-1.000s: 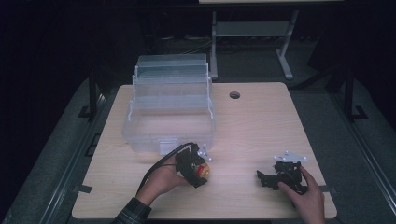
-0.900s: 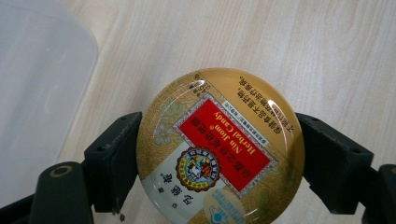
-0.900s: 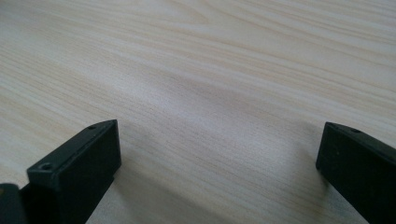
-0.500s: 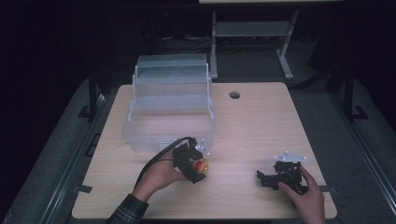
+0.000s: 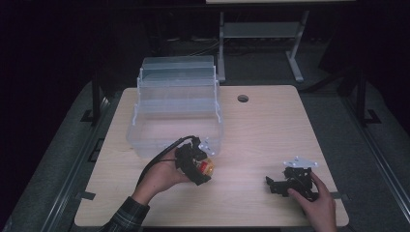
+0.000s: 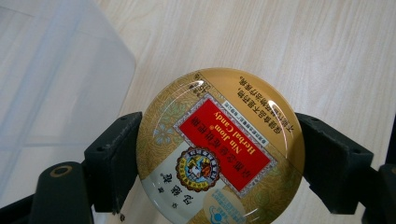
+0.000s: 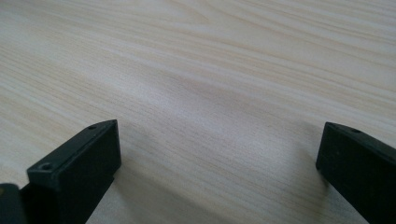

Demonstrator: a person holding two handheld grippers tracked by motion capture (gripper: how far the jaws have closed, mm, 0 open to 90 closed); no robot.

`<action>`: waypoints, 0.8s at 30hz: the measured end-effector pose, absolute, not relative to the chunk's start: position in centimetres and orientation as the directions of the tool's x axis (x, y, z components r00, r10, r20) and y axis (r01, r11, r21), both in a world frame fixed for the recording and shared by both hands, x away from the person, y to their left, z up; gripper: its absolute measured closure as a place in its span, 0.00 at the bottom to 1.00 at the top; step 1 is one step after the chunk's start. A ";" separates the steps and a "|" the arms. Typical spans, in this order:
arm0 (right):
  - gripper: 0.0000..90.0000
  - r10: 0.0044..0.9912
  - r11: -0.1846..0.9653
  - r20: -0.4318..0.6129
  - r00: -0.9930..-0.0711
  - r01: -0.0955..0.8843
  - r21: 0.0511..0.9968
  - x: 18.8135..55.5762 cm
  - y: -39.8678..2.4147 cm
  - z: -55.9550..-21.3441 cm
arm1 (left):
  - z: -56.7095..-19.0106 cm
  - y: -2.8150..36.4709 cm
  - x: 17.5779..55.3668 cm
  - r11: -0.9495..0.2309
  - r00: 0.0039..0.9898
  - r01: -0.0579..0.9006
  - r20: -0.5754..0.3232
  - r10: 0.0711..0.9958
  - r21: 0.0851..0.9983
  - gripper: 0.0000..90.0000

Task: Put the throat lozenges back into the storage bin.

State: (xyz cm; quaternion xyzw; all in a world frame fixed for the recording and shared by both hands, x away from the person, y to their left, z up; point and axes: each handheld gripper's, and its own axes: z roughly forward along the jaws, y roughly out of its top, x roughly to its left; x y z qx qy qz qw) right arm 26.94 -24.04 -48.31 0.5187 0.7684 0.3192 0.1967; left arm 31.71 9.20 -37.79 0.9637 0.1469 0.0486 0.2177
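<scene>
At the near right edge of the pale wooden table, the right gripper rests low on the wood with its jaws wide apart and nothing between them; it seems parked, to leave room. A little farther, the left gripper is clamped on the round gold candy tin with a red label, pinched by its rim, lifted above the table; the clear plastic storage box stands just behind, probably the tin's destination.

We seem to be in a dim lab: a lone wooden table on dark carpet, metal frames beyond our grippers.
</scene>
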 end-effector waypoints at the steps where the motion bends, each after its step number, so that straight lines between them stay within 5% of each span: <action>1: 0.00 0.923 0.258 0.029 -0.384 0.672 0.694 26.9 -24.0 -48.3 | -37.6 9.2 31.7 -0.862 0.952 0.263 0.027 0.304 0.434 0.22; 24: 0.00 0.923 0.258 0.028 -0.384 0.671 0.695 26.9 -24.0 -48.3 | -33.8 10.3 33.0 -0.850 0.943 0.273 0.051 0.330 0.451 0.22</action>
